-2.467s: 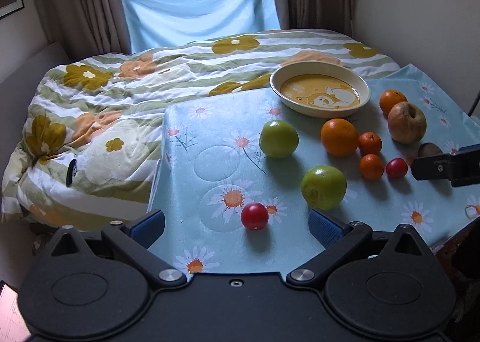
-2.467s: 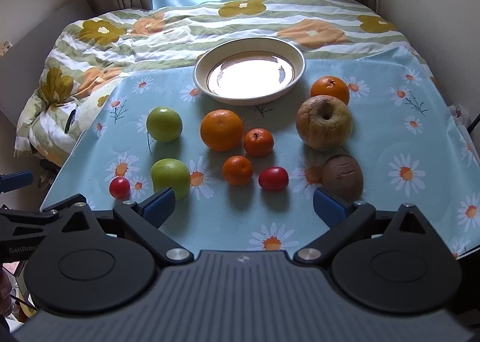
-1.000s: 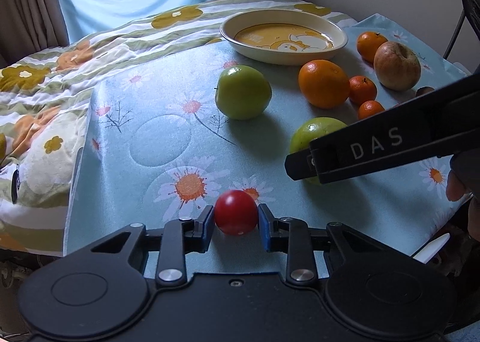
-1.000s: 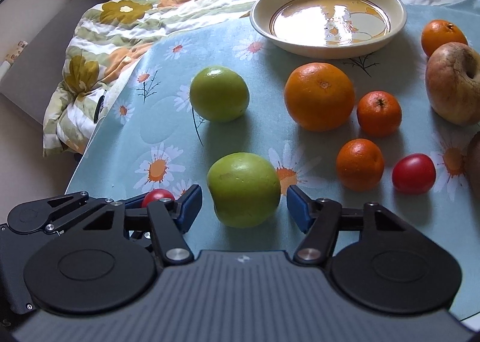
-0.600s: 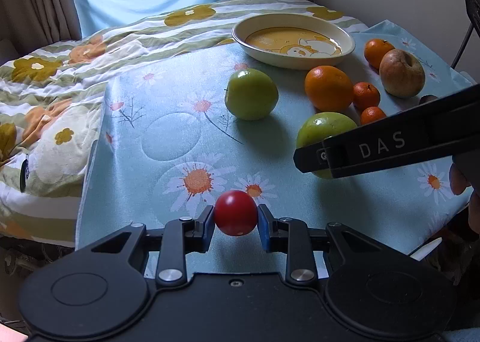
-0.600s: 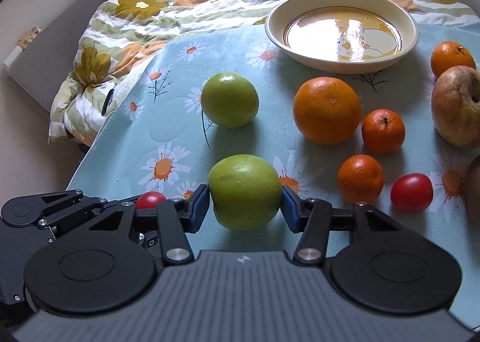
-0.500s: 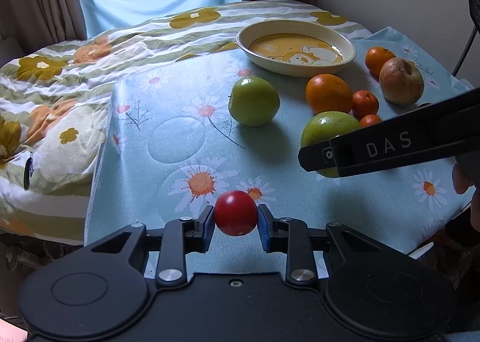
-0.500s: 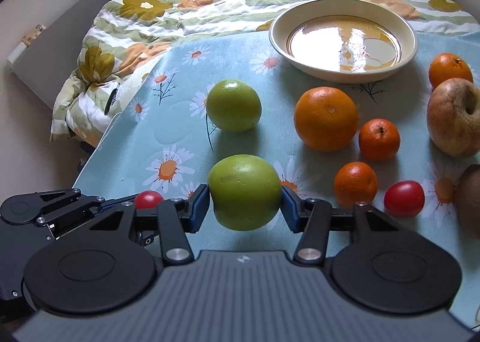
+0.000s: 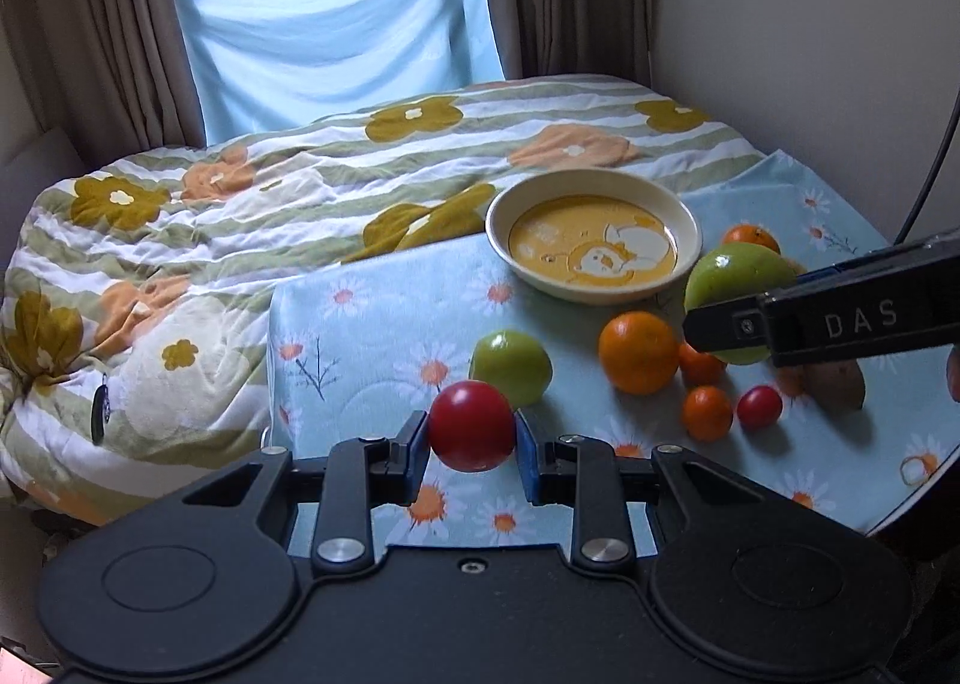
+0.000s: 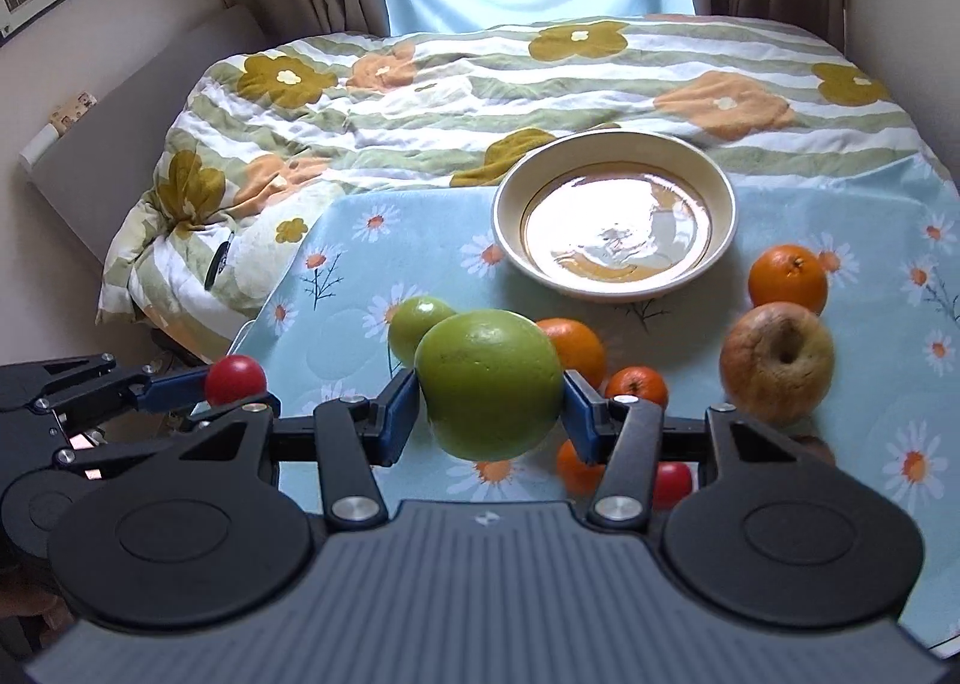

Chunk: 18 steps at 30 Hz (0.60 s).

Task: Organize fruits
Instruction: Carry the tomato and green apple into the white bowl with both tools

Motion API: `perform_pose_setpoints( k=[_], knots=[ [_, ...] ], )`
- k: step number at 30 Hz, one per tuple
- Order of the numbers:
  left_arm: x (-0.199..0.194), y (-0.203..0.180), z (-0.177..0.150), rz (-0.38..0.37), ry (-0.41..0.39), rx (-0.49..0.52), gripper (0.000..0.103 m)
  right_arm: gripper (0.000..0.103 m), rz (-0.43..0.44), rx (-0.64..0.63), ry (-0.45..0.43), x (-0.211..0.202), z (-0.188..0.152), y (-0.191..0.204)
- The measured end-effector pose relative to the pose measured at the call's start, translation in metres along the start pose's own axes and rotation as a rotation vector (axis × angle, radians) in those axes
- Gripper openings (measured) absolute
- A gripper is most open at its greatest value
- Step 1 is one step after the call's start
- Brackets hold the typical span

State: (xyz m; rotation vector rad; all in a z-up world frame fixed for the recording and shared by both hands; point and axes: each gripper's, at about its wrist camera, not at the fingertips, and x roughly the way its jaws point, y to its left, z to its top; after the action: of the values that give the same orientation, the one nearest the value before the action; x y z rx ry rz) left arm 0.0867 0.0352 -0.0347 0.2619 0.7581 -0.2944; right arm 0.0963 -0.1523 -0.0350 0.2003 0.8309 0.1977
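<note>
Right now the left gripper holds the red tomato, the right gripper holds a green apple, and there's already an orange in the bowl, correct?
Not quite: the bowl is empty, as the right wrist view shows; the oranges sit on the cloth beside it. The rest holds: the left gripper holds the red tomato and the right gripper holds a green apple.

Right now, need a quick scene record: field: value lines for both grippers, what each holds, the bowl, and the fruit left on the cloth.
left gripper: shut on red tomato, lifted off the cloth
right gripper: shut on green apple, lifted off the cloth
bowl: cream rim, nothing in it, at far side of cloth
tablecloth: light blue, daisy print
still on cloth: second green apple, large orange, brownish apple, far orange, small red tomato, two small mandarins, partly hidden
</note>
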Motion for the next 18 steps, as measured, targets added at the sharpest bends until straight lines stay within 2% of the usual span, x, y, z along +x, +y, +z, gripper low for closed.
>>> perform_pose_setpoints(
  k=[9,18],
  knots=[
    [0.028,-0.022,0.067,0.038,-0.057,-0.035,0.033,0.066,0.0,-0.019,-0.034,0.0,0.051,-0.052],
    [0.094,-0.044,0.126,0.074,-0.051,-0.059,0.033,0.066,0.02,-0.04,-0.022,0.041,0.109,-0.114]
  ],
)
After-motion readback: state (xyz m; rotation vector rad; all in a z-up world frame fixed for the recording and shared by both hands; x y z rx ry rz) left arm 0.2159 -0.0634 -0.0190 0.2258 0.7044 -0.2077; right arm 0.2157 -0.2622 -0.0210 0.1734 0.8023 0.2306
